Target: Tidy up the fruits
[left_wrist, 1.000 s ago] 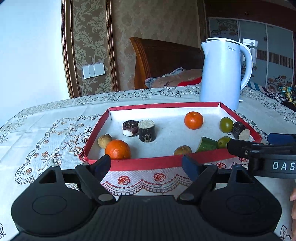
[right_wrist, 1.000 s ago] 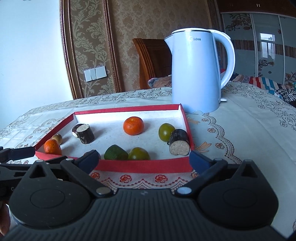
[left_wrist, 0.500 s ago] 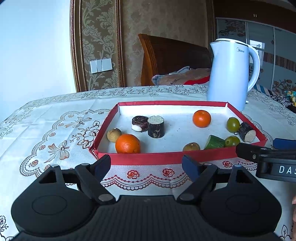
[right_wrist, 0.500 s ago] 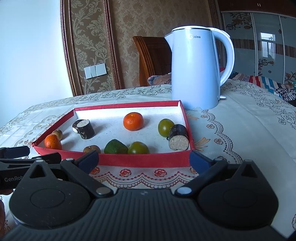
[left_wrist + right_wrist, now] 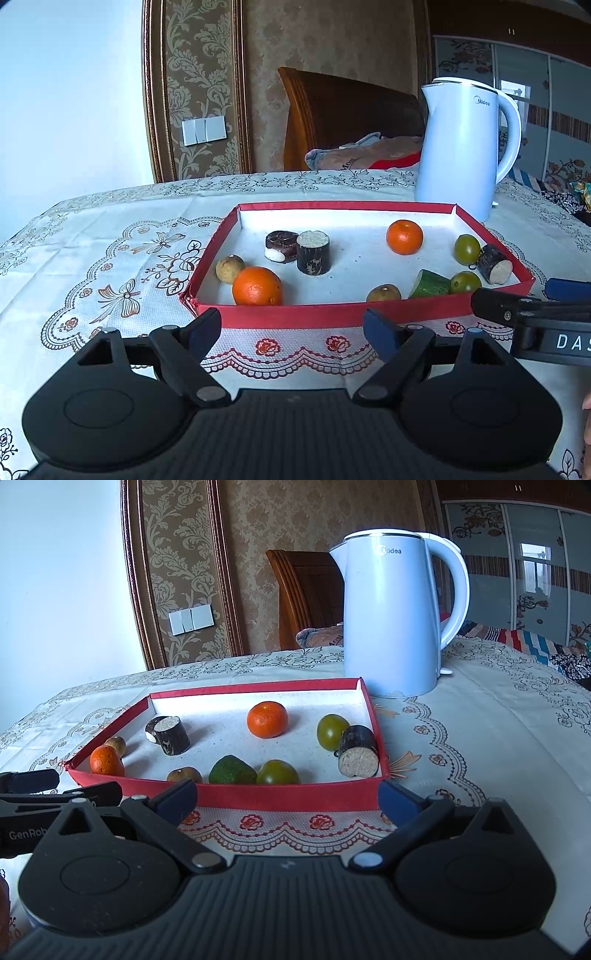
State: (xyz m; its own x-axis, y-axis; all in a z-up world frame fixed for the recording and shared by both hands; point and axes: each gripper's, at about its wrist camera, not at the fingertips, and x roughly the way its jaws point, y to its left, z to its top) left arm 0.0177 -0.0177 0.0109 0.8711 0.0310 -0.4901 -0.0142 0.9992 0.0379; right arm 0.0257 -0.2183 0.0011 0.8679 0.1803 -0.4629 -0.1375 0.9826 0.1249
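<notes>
Hovering side by side over the worktop (image 5: 110, 229), left gripper (image 5: 291, 328) and right gripper (image 5: 288, 799) both tilt slightly down, jaws wide open and empty, just short of the red tray (image 5: 332, 314) holding oranges (image 5: 256, 286), green tomatoes (image 5: 332, 731) and other fruit.

red-rimmed tray (image 5: 325, 314) w/ 2 oranges (image 5: 256, 286), 2 green fruits (image 5: 332, 731), 2 small brown fruits (image 5: 229, 268), all loose

The tray (image 5: 325, 314) has red walls and a white, speckled floor. In it lie two orange tangerines (image 5: 256, 286), two olive-green fruits (image 5: 332, 731), a dark green piece (image 5: 232, 771) and dark brown, tan-faced cylinders (image 5: 313, 253). The tablecloth (image 5: 110, 266) is cream with brown floral lace and red roses along its edge. The kettle (image 5: 388, 627) is pale blue.
</notes>
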